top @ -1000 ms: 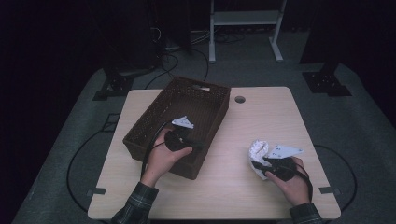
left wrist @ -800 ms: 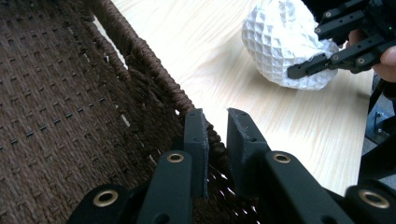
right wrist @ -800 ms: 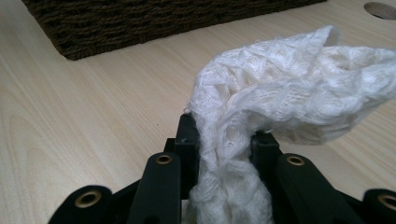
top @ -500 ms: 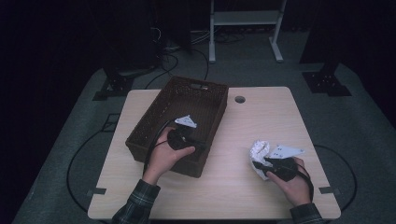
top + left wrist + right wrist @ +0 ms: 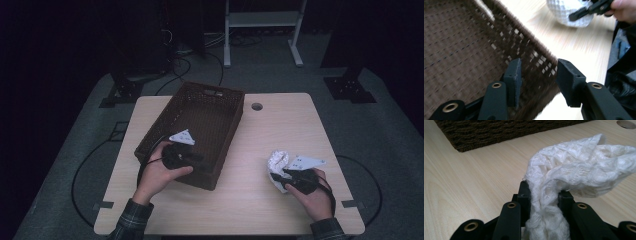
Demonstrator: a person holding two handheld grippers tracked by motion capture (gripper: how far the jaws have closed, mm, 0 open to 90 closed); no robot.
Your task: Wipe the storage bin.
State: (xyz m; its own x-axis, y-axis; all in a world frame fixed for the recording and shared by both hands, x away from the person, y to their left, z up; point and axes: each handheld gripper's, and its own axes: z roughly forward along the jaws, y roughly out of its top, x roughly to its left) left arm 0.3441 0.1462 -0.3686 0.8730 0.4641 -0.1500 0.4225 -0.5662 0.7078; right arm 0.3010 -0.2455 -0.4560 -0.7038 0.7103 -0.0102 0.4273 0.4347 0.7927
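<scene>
On table (image 5: 250,190), dark woven basket (image 5: 212,107), right hand-held gripper (image 5: 284,176) clamping white cloth (image 5: 277,161)

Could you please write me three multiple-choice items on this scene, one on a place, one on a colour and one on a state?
1. Where does the white knitted cloth lie?
A. inside the basket
B. on the table, right of the basket
C. on the floor

2. What colour is the woven basket?
A. dark brown
B. white
C. red

3. How does the right hand-held gripper stand?
A. open above the basket
B. shut on nothing
C. shut on the cloth

Answers:
1 B, the high view shows it on the table, apart from the basket.
2 A, its weave is dark brown in every view.
3 C, the right gripper view shows the cloth pinched between both pads.
</scene>
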